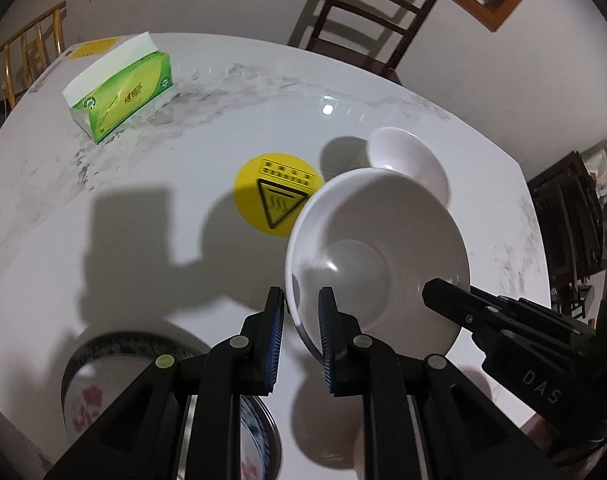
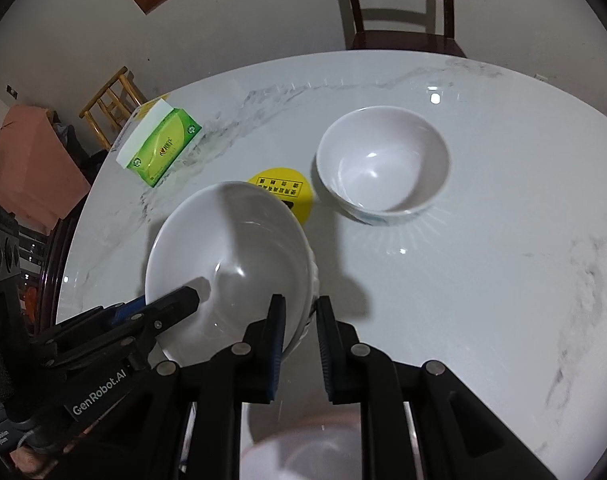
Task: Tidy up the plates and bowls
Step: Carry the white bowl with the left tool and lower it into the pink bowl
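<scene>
Together, two black two-finger grippers hold one plain white bowl clear of the white marble-patterned table, which shows at the centre of both wrist views. At the bottom of the left wrist view, the left gripper has its blue-padded fingers clamped on the bowl's near rim, one inside and one outside. From the right edge of that frame, the right gripper comes in and bites the opposite rim. In the right wrist view, the right gripper's fingers likewise close on the bowl wall at bottom centre, while the left gripper enters from the lower left.

Low in the left wrist view, a dark-rimmed plate with red flower print and a blue-patterned dish lie partly hidden behind the gripper. Mid-frame, a round yellow warning sticker lies on the tabletop, partly covered by the raised bowl. Beyond it, right of centre in the right wrist view, a second white bowl with a faint blue band stands upright and empty on the table. Toward the upper left, a green-and-white tissue pack rests near the table's edge. At top, a dark wooden chair stands against the wall.
</scene>
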The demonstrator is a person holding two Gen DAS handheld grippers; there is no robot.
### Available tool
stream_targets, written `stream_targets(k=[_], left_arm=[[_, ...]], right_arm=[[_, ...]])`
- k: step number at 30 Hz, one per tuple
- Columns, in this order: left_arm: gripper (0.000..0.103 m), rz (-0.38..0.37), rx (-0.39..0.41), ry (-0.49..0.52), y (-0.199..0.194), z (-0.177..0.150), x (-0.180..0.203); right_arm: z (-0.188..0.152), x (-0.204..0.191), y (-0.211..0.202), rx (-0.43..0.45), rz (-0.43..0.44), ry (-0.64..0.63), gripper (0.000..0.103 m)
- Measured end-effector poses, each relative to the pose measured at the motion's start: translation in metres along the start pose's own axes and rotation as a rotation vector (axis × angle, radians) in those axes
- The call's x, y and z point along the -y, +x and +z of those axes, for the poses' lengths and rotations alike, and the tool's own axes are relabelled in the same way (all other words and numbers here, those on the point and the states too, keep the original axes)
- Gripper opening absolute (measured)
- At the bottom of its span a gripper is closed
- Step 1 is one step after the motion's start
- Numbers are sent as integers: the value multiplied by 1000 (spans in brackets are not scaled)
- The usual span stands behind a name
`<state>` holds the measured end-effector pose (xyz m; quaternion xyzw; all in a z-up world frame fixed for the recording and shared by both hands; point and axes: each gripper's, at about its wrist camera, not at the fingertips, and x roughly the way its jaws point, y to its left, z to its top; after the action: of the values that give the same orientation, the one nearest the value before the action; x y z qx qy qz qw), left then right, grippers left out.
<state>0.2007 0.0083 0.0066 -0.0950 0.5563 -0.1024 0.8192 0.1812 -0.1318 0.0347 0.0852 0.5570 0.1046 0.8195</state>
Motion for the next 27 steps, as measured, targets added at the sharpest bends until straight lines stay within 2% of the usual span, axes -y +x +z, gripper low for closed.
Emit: stream_targets(k=[7, 12, 19, 27], left_arm=[[14, -15, 13, 41, -31, -28, 29], [14, -24, -3, 77, -45, -57, 52], [15, -27, -45, 121, -42, -90, 73], [15, -2, -101, 131, -21, -113, 81]], right_arm=[[-29, 7, -45, 41, 3, 21, 16], [-63, 18, -69, 51, -8, 39, 16], [-105, 41, -80, 29, -12, 84, 16], [-132, 55, -64, -12, -23, 112, 16]])
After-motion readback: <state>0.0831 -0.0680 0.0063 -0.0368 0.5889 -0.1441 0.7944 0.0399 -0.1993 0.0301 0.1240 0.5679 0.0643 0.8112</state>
